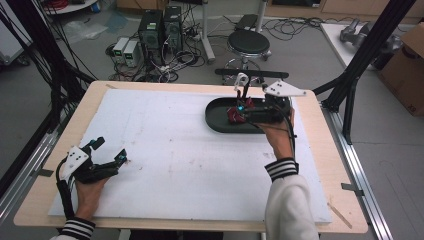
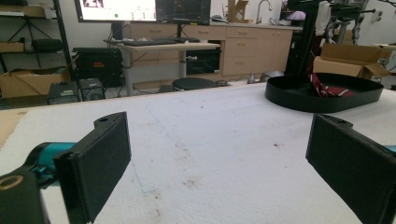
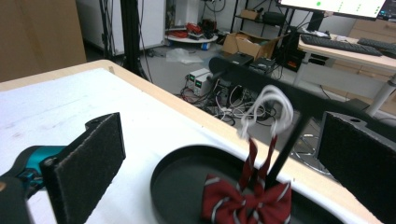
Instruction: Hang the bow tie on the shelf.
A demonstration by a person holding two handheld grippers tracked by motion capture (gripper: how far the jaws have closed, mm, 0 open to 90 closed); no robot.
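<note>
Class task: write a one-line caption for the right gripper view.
Open right gripper above a black tray holding a striped red bow tie.

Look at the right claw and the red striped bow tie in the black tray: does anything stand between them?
Nothing visible does. The right claw is open above the black tray, and the bow tie lies between and just ahead of its jaws. Its white hook rises behind.

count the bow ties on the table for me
1. A red striped bow tie lies inside the black tray at the far right of the table, under the right gripper. More could be hidden behind that gripper.
</note>
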